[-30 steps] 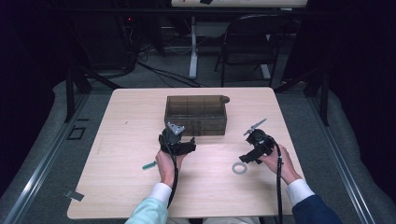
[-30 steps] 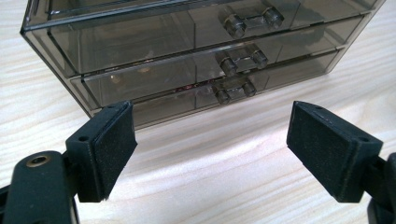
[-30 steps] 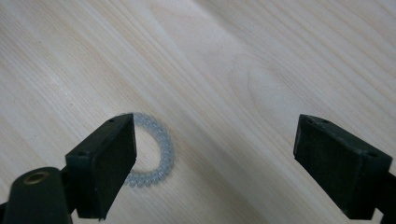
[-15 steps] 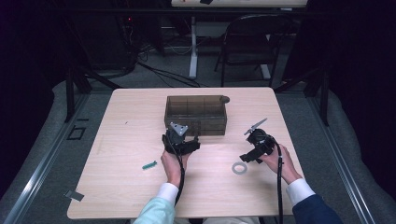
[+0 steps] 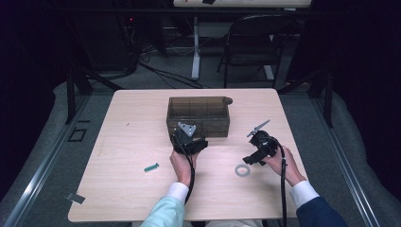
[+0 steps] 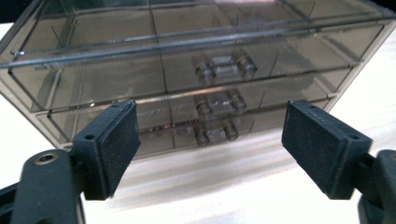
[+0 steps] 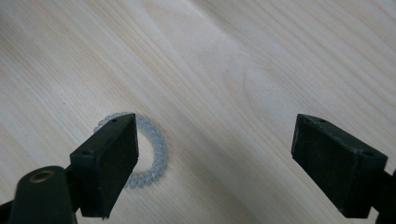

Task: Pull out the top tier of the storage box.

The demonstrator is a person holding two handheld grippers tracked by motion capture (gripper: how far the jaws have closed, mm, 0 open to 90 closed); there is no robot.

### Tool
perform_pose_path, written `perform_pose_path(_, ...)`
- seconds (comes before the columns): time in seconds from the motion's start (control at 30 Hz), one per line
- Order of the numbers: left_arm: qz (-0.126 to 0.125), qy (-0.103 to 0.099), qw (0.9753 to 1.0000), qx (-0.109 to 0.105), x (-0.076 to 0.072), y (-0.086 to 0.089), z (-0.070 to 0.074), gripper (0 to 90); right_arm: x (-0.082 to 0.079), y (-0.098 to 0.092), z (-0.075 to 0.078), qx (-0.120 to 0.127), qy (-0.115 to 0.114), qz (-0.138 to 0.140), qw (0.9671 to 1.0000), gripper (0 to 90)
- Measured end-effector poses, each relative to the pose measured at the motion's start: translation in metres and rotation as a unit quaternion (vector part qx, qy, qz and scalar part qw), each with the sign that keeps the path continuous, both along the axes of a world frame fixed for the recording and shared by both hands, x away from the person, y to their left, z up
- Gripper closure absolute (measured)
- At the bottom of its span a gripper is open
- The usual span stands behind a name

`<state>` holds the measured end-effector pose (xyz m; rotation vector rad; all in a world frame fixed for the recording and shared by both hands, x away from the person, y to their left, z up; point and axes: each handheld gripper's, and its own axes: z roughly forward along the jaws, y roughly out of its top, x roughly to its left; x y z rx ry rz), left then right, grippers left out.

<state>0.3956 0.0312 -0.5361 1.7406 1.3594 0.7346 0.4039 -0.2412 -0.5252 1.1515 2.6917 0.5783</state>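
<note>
Both tongs are standing wide with nothing between their pads. We are seeing the left tongs [image 6: 212,149] facing the front of the smoky clear drawer box [image 6: 196,70], close to it but not touching; its three stacked drawers are showing through the plastic, each with a small clear handle [image 6: 225,66] near the middle, and the lowest drawer is sitting right above the pale tabletop [image 6: 233,186]. From the high view, we are watching the left tongs [image 5: 188,138] resting just in front of the drawer box [image 5: 198,116], which is standing toward the far middle of the tabletop [image 5: 132,118], with the left hand [image 5: 181,165] gripping behind it. We are seeing the right tongs [image 5: 255,149] to the right of the box and apart from it, held by the right hand [image 5: 283,163], angled down toward a clear spiral hair tie [image 5: 242,170] lying flat on the wood just beside them. In the right gripper view, we are looking down on the right tongs [image 7: 215,163] hovering over that hair tie [image 7: 152,144], whose coil is partly hidden behind the left-hand pad rather than lying centred in the gap. We are also noticing a small green item [image 5: 151,167] lying on the tabletop left of the left hand, too small to identify.
</note>
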Motion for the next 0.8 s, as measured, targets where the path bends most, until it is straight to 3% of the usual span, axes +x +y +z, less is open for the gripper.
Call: perform_pose_path(0.8, 0.039, -0.017, 0.9991, 0.006, 0.01, -0.024, -0.001, 46.1, 0.0, 0.0, -0.002, 0.001, 0.004, -0.005, 1.0, 14.9)
